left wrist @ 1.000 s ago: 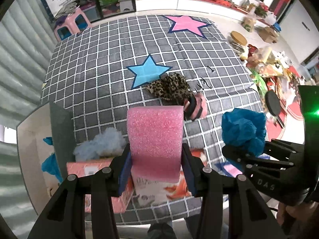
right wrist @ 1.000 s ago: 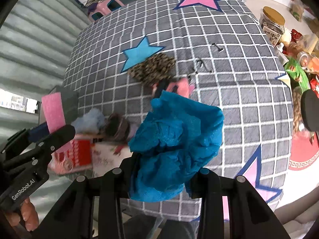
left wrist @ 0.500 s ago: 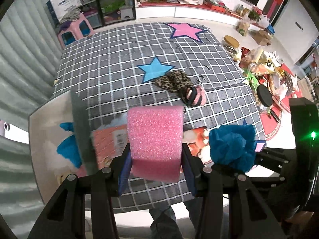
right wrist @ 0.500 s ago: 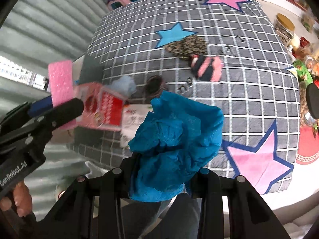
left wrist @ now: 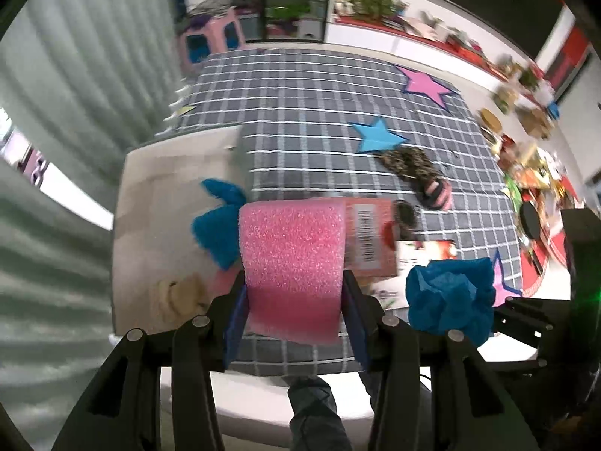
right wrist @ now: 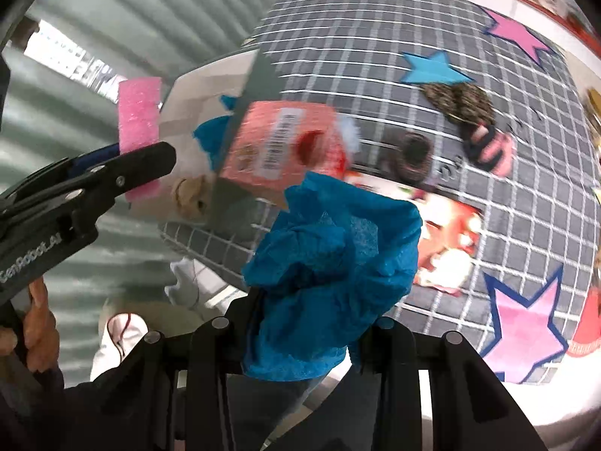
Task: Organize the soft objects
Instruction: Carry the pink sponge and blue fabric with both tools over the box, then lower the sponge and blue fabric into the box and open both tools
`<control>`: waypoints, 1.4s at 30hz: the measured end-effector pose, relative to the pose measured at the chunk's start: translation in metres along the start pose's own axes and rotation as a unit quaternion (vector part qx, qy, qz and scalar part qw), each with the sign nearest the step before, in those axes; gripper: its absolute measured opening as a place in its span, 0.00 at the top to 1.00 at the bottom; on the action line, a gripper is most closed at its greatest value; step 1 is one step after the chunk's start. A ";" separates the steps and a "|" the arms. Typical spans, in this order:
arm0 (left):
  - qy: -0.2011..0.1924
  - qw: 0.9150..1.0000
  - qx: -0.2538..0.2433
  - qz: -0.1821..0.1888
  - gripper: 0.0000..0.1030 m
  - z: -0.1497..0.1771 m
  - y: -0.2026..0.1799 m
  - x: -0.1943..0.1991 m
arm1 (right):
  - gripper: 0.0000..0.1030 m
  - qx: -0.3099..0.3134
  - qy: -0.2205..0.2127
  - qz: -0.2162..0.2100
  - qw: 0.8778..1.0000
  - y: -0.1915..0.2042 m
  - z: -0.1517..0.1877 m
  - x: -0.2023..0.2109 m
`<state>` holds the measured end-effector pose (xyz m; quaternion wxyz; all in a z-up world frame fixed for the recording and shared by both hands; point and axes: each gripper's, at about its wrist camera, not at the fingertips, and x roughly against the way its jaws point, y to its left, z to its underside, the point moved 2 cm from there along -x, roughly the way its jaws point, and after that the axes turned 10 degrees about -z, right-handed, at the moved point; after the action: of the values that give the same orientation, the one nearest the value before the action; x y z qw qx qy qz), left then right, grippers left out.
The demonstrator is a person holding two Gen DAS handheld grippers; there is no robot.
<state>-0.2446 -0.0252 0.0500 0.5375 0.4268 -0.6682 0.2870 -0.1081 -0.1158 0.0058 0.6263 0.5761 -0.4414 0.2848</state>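
Left tongs clenched on a pink foam block, held above the near edge of the grid-patterned bed and just beside a beige box. Right tongs clamped on a crumpled blue cloth. Seen only from the right wrist: a hand gripping the left tool, plus 1 white shoe on the floor. Seen only from the left wrist (blurred): shelves beyond the bed.
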 end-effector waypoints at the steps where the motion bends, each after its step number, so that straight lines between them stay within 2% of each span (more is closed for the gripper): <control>1: 0.001 1.000 0.010 -0.005 0.51 0.002 0.010 -0.001 | 0.63 0.011 0.003 0.000 1.000 0.007 -0.002 -0.003; 11: 0.008 0.996 0.084 -0.035 0.51 0.018 0.084 -0.007 | 0.63 0.094 0.020 -0.012 0.995 0.075 -0.029 -0.029; 22: 0.015 0.989 0.137 -0.053 0.51 0.019 0.135 -0.021 | 0.63 0.140 0.029 -0.028 0.989 0.129 -0.075 -0.053; 30: 0.023 0.984 0.168 -0.058 0.51 0.012 0.155 -0.037 | 0.63 0.148 0.042 -0.027 0.988 0.143 -0.107 -0.066; 42: 0.033 0.980 0.185 -0.060 0.51 -0.008 0.165 -0.063 | 0.63 0.142 0.043 -0.018 0.989 0.143 -0.150 -0.079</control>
<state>-0.3823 0.0756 0.0034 0.4875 0.5487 -0.5588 0.3862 -0.2339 0.0668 0.0112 0.5615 0.6540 -0.3588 0.3582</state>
